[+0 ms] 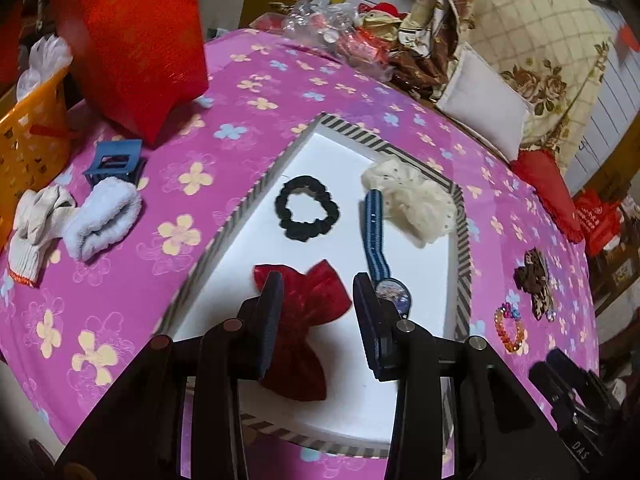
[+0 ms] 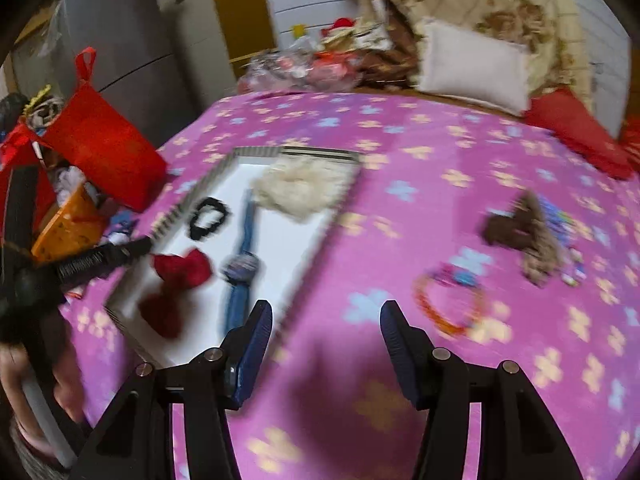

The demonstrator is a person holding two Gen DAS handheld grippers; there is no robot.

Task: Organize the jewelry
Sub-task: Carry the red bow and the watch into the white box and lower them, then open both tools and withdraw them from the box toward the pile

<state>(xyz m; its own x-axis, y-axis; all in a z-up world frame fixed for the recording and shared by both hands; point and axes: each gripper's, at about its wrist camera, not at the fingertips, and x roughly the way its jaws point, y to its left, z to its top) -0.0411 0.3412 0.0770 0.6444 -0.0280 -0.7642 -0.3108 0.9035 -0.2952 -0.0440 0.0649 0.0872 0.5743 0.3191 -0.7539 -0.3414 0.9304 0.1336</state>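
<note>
Reaching: bead bracelet [image 2: 450, 304] right of tray [image 1: 462, 240] is approached squarely.
Right gripper [image 2: 326, 316]: jaws half-open, empty.
Left gripper [image 1: 316, 292]: jaws part-open, empty.

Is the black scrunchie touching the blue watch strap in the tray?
Apart. The left wrist view shows white tray floor between the black scrunchie and the blue watch strap.

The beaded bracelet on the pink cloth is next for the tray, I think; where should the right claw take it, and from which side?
Grip the beaded bracelet across one arc of its ring, one finger inside the loop and one outside, coming from above. It lies flat on the flowered cloth, so its sides offer no purchase. The plain bead arc nearest the open right claw, away from the bright charm cluster, looks easiest.
</note>
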